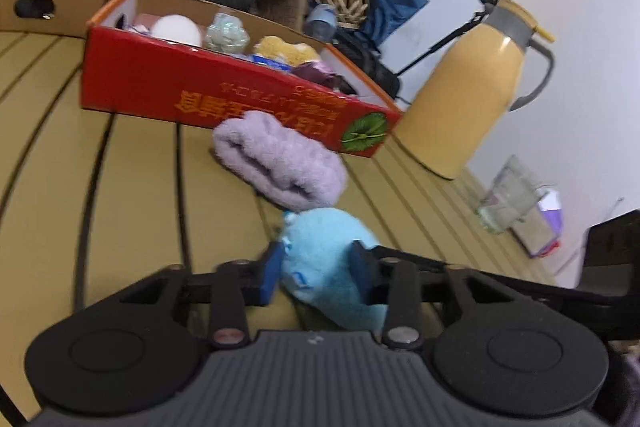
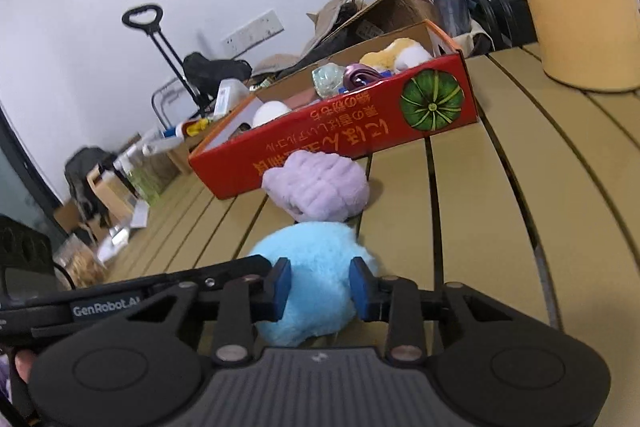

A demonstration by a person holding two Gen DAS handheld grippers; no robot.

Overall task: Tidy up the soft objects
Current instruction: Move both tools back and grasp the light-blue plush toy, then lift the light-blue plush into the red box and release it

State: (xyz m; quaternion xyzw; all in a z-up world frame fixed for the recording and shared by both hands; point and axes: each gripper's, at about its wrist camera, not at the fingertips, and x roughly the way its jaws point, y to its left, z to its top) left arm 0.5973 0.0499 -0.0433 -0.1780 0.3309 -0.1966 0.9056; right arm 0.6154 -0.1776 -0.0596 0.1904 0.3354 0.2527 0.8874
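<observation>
On the slatted table (image 1: 132,187), both grippers (left (image 1: 316,273), right (image 2: 318,287)) pinch the blue plush (image 2: 312,283).

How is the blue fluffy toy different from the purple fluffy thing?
The blue toy is sky blue and rounded like a ball; the purple thing is pale lilac and looks folded or rolled into ridges. The blue toy sits between the pads of both the left claw and the right claw; the purple thing lies free on the table, against the red box. Both look soft and fuzzy.
</observation>
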